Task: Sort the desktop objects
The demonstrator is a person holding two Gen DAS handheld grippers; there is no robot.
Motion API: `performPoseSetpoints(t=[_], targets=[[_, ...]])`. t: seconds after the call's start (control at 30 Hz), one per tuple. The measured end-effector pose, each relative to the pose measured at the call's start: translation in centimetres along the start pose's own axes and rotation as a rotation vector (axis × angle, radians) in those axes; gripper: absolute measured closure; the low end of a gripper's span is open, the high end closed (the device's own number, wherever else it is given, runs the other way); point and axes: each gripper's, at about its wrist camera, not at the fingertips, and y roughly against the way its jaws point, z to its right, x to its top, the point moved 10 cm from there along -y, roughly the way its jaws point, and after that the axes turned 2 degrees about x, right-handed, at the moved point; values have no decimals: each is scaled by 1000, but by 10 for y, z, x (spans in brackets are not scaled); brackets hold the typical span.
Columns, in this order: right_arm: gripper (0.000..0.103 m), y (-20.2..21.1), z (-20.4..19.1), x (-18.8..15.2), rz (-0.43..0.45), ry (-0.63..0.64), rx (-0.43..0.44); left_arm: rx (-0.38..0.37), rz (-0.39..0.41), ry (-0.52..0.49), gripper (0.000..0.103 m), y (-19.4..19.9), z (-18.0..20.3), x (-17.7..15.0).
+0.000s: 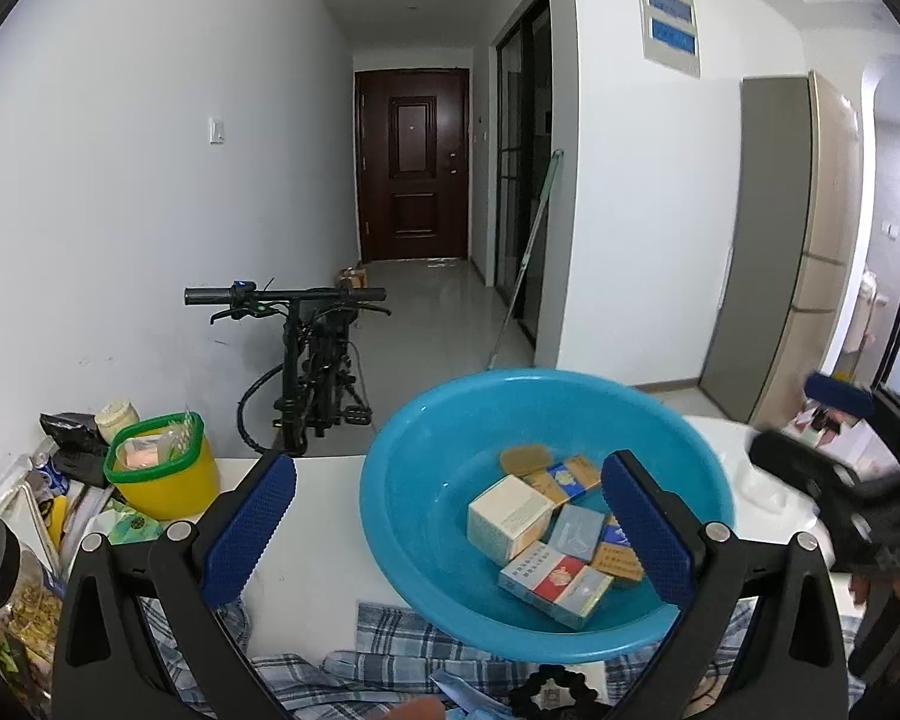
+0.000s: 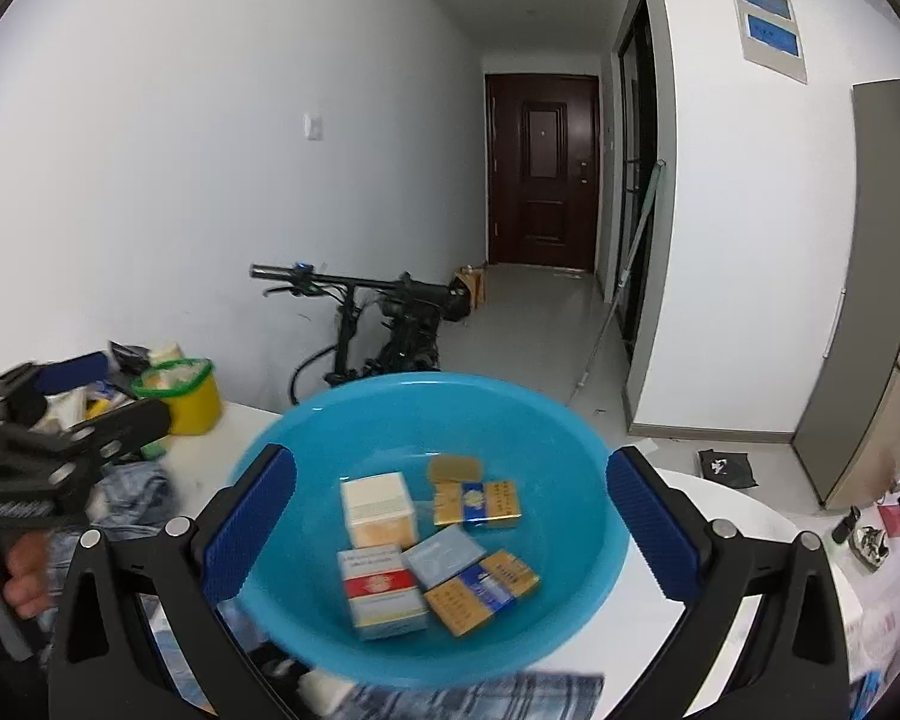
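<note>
A blue plastic basin [image 1: 426, 480] sits on the white table [image 1: 318, 540] and holds several small boxes [image 1: 513, 516]: white, gold-and-blue, grey-blue and red-and-white ones. My left gripper [image 1: 447, 531] is open and empty, its blue pads either side of the basin's near part. In the right wrist view the same basin [image 2: 306, 480] with the boxes [image 2: 378, 504] lies between the open, empty fingers of my right gripper [image 2: 450, 528]. Each gripper shows at the edge of the other's view.
A yellow tub with a green rim [image 1: 162, 468] and a heap of packets and jars [image 1: 24, 540] stand at the table's left. A plaid cloth [image 1: 330, 660] lies at the near edge. A folding bike [image 1: 306, 360] stands behind the table. Small items [image 2: 870, 534] lie at the right.
</note>
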Motion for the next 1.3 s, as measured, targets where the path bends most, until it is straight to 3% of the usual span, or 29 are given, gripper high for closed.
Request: performPoseSetpoints(t=[0.23, 0.43, 0.53, 0.73, 0.93, 1.13, 1.3], targets=[[0, 82, -29, -24, 14, 80, -76, -74, 43, -19, 0, 25, 21, 7], [0, 127, -48, -89, -42, 90, -80, -86, 64, -51, 0, 38, 41, 11], [0, 129, -50, -134, -107, 79, -104, -107, 41, -33, 0, 39, 51, 8], [0, 120, -50, -194, -169, -11, -38, -104, 53, -106, 0, 44, 76, 3], [0, 123, -45, -208, -178, -35, 9, -62, 66, -121, 0, 45, 77, 3], [0, 125, -37, -215, -185, -40, 18, -110, 55, -94, 0, 65, 80, -4], [0, 125, -32, -225, -196, -57, 44, -3, 46, -157, 0, 94, 67, -19]])
